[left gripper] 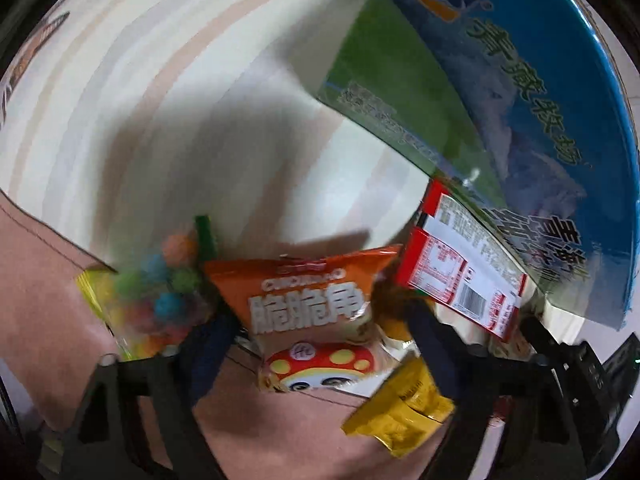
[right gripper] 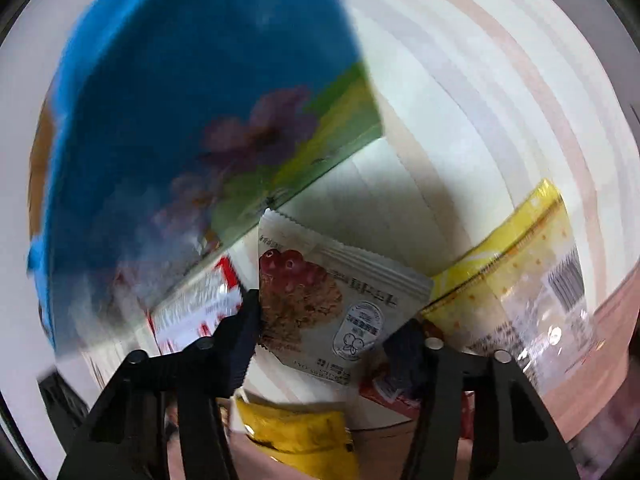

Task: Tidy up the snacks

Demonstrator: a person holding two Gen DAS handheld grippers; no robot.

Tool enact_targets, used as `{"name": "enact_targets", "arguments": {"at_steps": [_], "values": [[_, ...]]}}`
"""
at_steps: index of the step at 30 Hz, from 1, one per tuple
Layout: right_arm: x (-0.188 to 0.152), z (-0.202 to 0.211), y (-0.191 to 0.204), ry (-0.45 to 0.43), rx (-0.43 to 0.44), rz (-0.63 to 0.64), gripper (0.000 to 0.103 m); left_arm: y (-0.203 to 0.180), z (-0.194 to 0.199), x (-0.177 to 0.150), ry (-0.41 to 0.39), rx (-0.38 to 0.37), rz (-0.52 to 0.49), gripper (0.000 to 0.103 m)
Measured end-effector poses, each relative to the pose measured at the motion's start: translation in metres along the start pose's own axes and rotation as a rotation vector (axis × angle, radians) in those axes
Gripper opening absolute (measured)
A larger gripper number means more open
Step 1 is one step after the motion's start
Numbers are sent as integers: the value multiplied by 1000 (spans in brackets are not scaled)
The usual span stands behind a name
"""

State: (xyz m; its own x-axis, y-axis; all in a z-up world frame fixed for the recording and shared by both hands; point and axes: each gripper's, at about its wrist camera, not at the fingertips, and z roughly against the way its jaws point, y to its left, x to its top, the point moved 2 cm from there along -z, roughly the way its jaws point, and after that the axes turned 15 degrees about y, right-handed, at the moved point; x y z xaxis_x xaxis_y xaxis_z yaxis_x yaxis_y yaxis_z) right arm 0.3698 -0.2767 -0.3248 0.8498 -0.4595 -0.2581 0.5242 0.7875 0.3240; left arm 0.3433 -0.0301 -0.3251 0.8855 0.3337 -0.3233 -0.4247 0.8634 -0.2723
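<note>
left tongs (left gripper: 316, 320) pinch the orange snack bag (left gripper: 308, 300); right tongs (right gripper: 328, 332) pinch the white packet (right gripper: 336, 304).

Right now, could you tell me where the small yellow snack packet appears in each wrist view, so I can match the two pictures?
Left wrist view: the small yellow snack packet lies low and right of centre, just below the orange chip bag.
Right wrist view: the same packet sits at the bottom centre, below the white cranberry packet.
Shared landmark: the big blue box, at upper right in the left view and upper left in the right view.
</note>
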Motion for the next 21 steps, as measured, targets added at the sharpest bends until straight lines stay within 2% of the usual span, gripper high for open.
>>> {"name": "enact_targets", "arguments": {"at_steps": [1, 3, 5, 9, 12, 14, 17, 21], "values": [[-2, 0, 2, 20, -12, 41, 57, -1, -1, -1, -4, 20, -23, 62], [-7, -1, 9, 62, -27, 122, 56, -6, -4, -5, 4, 67, -92, 58], [-14, -3, 19, 113, -88, 242, 55, -13, -5, -15, -11, 144, -182, 54], [-35, -10, 46, 196, -230, 457, 55, -25, -12, -44, -18, 298, -359, 53], [-62, -27, 67, 275, -398, 637, 55, -28, -18, -60, 0, 340, -420, 53], [-76, -41, 74, 303, -483, 705, 55, -30, -24, -68, 10, 348, -429, 53], [-78, -52, 74, 272, -486, 662, 60, -27, -35, -72, 16, 337, -407, 54], [-81, -45, 66, 206, -401, 561, 77, -12, -54, -66, 65, 296, -340, 56]]}}
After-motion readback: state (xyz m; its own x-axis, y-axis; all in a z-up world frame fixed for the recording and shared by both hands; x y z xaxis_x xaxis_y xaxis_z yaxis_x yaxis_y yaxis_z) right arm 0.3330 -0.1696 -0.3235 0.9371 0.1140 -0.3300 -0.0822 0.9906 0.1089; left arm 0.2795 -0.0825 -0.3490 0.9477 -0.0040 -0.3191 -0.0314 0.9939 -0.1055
